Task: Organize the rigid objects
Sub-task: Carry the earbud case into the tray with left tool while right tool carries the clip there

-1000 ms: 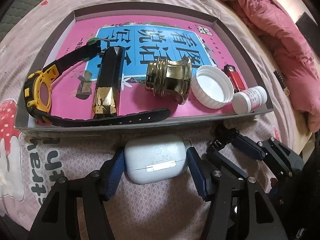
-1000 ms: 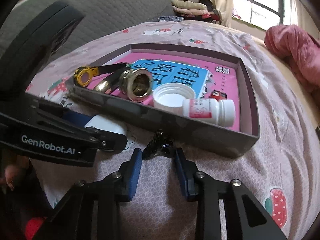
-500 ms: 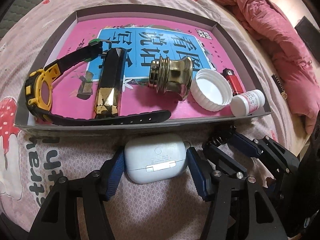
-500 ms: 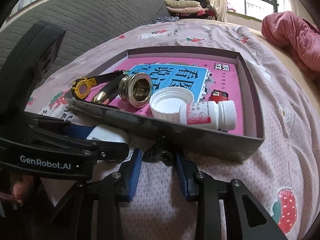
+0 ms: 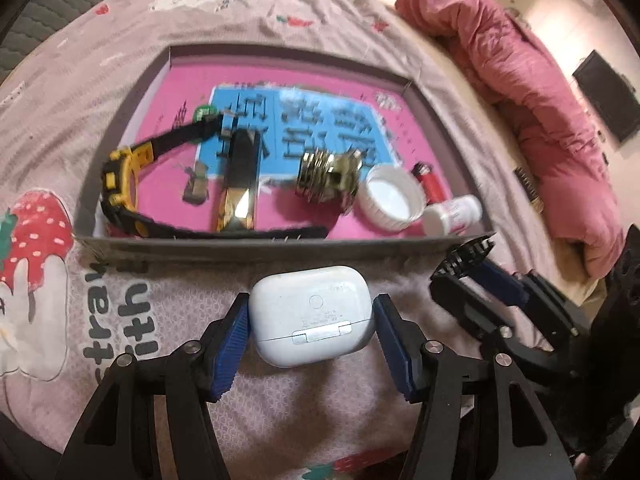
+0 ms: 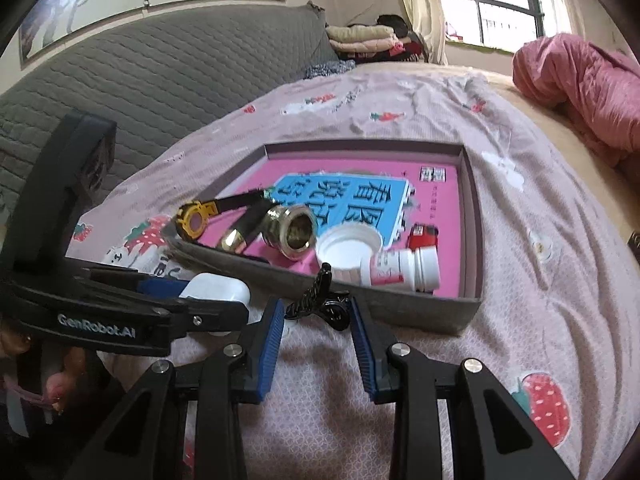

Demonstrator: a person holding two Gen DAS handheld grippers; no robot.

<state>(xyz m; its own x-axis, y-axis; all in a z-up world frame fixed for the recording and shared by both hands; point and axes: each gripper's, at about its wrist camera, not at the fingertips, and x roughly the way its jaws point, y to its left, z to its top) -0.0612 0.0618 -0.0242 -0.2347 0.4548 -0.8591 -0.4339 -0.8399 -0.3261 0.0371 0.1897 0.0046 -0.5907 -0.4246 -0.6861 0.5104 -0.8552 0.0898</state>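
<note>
Left gripper [image 5: 311, 334] has the white earbud case [image 5: 313, 316] pinched between its blue pads [image 5: 231, 344], one pad on each short end, hinge side facing the camera, and the case sits just short of the tray's near wall [image 5: 280, 248]. Right gripper [image 6: 316, 334] is clamped on a black hair claw clip [image 6: 320, 300], teeth poking up and to the left, right in front of that same grey wall. Both grippers are side by side at the tray's near edge, the left one's black arm and the case [image 6: 216, 288] showing at the left of the right wrist view, the right one's blue pads and the clip [image 5: 466, 256] showing at the right of the left wrist view.

Inside the tray, over a pink and blue book cover [image 6: 352, 192]: a yellow and black watch [image 5: 120, 184] at the near left corner, strap running along the near wall; a black and gold bar [image 5: 238, 178] beside it; a brass threaded fitting [image 5: 326, 178] on its side in the middle; a white cap [image 5: 390, 198] open side up next to that; a red lighter [image 5: 428, 178]; and a small white pill bottle [image 5: 452, 214] lying on its side at the near right corner. The tray rests on a bed with a pink strawberry-print sheet [image 6: 520, 280], and a pink quilt [image 5: 540, 100] is bunched at the bed's far right edge.
</note>
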